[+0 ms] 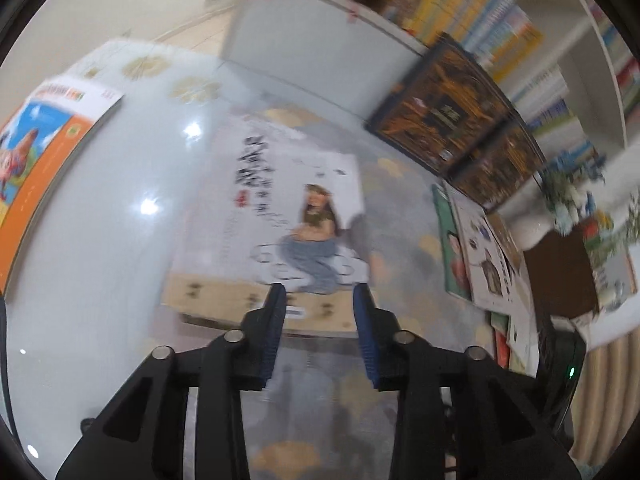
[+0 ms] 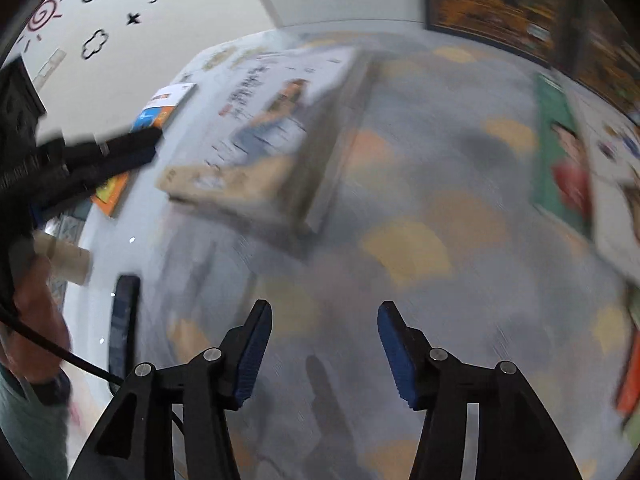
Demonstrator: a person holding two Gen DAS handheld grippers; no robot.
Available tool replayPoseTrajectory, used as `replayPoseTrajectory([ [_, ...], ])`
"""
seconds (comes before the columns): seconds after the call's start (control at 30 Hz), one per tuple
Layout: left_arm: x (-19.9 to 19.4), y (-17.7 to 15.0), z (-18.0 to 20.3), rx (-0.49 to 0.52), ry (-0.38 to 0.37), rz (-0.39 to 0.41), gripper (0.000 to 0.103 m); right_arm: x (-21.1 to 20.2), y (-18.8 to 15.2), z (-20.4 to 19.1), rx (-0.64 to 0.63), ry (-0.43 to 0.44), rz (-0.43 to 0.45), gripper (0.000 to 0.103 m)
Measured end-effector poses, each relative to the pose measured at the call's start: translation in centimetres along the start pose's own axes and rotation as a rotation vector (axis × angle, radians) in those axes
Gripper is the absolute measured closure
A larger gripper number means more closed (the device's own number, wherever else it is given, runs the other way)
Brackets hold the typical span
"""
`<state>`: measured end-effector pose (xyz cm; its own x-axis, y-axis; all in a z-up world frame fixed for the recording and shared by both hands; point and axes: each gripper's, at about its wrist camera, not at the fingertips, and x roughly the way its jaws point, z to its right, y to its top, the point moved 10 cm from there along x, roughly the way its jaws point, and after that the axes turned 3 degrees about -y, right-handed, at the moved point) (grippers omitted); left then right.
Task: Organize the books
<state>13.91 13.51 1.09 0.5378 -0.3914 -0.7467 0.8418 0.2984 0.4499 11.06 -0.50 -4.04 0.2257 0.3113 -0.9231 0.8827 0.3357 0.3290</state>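
Note:
A white book with black calligraphy and a seated figure on its cover [image 1: 280, 208] lies on top of a tan book [image 1: 256, 308] on the glossy table. My left gripper [image 1: 319, 292] hangs just short of that stack's near edge, jaws apart and nothing between them. In the right wrist view the same stack [image 2: 264, 136] lies at the upper left. My right gripper [image 2: 325, 312] is open over the patterned tabletop, well clear of the stack. The left gripper's fingers [image 2: 120, 148] reach in from the left there. Both views are blurred.
An orange and blue book [image 1: 44, 152] lies at the table's left. Dark brown books [image 1: 452, 108] lean against a shelf of upright books [image 1: 488, 12]. A green book [image 2: 560, 152] and white books [image 1: 484, 248] lie at the right. A person's hand [image 2: 36, 312] is at the left edge.

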Motion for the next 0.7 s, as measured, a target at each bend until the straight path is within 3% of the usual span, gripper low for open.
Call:
replayPoseTrajectory([
  [0.3, 1.6, -2.9, 10.8, 0.142, -0.137, -0.076, 0.061, -5.3, -9.2, 9.5, 0.272, -0.039, 0.022, 0.05],
  [0.7, 8.8, -9.3, 26.6, 0.362, -0.242, -0.272, 0.061, -13.4, -13.3, 23.4, 0.523, -0.107, 0.141, 0.049],
])
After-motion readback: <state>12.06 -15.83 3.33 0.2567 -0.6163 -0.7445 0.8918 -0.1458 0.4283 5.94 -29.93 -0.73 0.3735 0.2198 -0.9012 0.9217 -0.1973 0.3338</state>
